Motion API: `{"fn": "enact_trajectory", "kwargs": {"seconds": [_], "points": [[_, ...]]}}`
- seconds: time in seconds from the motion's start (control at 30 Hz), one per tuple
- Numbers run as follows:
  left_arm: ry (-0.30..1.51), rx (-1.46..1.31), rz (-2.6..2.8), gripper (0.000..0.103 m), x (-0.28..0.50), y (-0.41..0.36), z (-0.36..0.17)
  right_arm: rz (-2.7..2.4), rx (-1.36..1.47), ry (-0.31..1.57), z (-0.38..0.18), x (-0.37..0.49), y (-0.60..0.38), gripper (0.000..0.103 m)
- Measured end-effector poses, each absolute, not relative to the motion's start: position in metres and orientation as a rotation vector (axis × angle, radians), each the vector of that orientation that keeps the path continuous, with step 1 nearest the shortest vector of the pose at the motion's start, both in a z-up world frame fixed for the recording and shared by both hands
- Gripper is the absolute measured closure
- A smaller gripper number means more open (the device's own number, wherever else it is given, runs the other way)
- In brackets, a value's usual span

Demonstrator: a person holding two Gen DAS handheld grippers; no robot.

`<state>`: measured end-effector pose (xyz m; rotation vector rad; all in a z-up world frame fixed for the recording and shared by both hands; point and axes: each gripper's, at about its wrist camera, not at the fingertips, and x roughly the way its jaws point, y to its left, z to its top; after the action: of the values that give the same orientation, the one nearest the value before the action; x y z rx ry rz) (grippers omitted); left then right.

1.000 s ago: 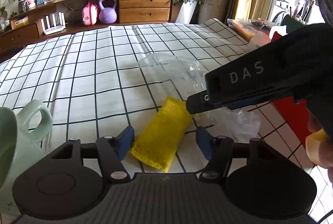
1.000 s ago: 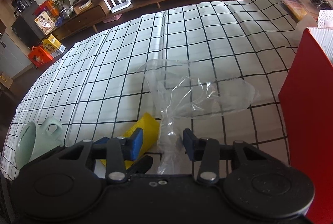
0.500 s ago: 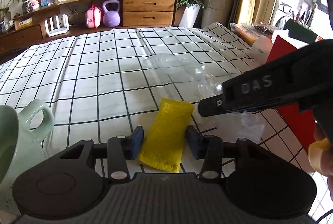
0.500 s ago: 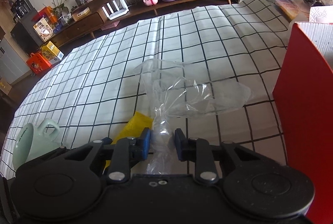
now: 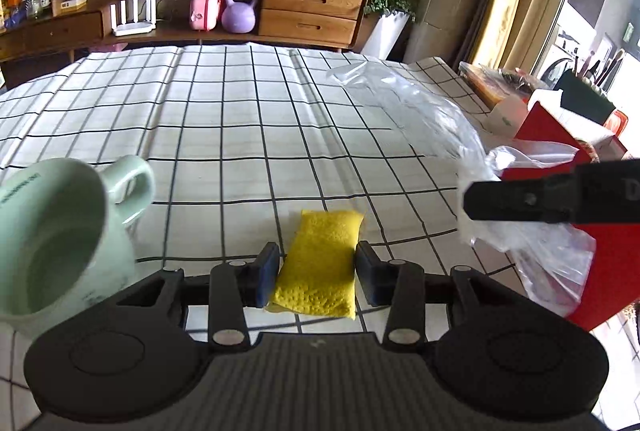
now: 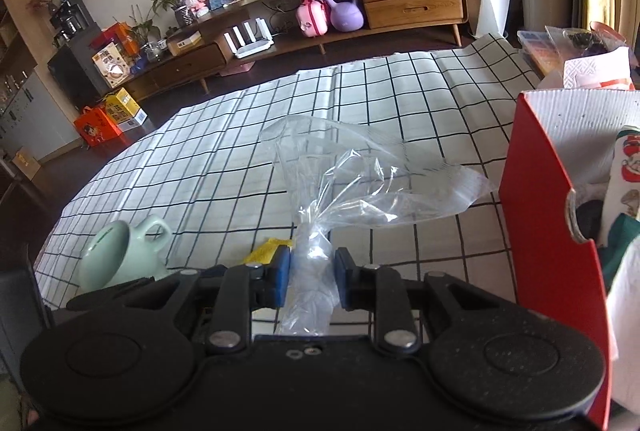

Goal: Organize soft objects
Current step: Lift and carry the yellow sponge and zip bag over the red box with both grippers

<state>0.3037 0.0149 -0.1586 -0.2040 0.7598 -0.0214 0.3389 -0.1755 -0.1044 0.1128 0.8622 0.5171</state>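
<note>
A yellow sponge lies on the checked tablecloth. My left gripper is shut on the sponge's near end, blue pads on both sides. My right gripper is shut on the bunched neck of a clear plastic bag and holds it lifted above the cloth. The bag also shows at the right of the left wrist view, hanging from the right gripper's black finger. A corner of the sponge shows left of the right gripper.
A pale green mug lies tipped at the left, close to my left gripper; it also shows in the right wrist view. A red box holding cloth and paper stands at the right. A wooden sideboard lies beyond the table.
Both grippers have closed, the left on the sponge and the right on the bag's neck. The right gripper has risen, lifting the bag off the cloth.
</note>
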Motion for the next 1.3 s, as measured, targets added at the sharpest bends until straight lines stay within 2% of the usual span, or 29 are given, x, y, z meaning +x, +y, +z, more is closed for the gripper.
{"fn": "enact_trajectory", "kwargs": {"seconds": [0.2,0.27,0.47,0.73,0.83,0.9,0.97,1.0,1.3], "points": [[0.754,-0.216,-0.022,0.066,0.283,0.018,-0.141,0.538,0.098,0.824,-0.082,0.311,-0.186,0.08],[0.74,-0.213,-0.025,0.087,0.276,0.018,-0.133,0.546,0.101,0.805,-0.073,0.301,-0.191,0.08],[0.702,-0.178,-0.041,0.087,0.26,0.013,-0.114,0.548,0.099,0.75,-0.049,0.273,-0.209,0.08],[0.798,-0.162,-0.172,0.086,0.255,0.014,-0.128,0.537,0.092,0.735,-0.035,0.241,-0.247,0.08],[0.816,-0.107,-0.181,0.079,0.257,0.008,-0.136,0.516,0.106,0.731,-0.033,0.232,-0.262,0.08],[0.831,-0.103,-0.185,0.066,0.258,0.005,-0.142,0.504,0.118,0.732,-0.033,0.228,-0.272,0.08],[0.838,-0.095,-0.187,0.026,0.258,0.003,-0.147,0.492,0.125,0.734,-0.034,0.224,-0.279,0.08],[0.839,-0.09,-0.189,0.024,0.258,0.002,-0.149,0.487,0.128,0.736,-0.035,0.223,-0.282,0.08],[0.861,0.036,-0.137,0.024,0.264,-0.014,-0.169,0.456,0.149,0.744,-0.041,0.215,-0.301,0.08]]}}
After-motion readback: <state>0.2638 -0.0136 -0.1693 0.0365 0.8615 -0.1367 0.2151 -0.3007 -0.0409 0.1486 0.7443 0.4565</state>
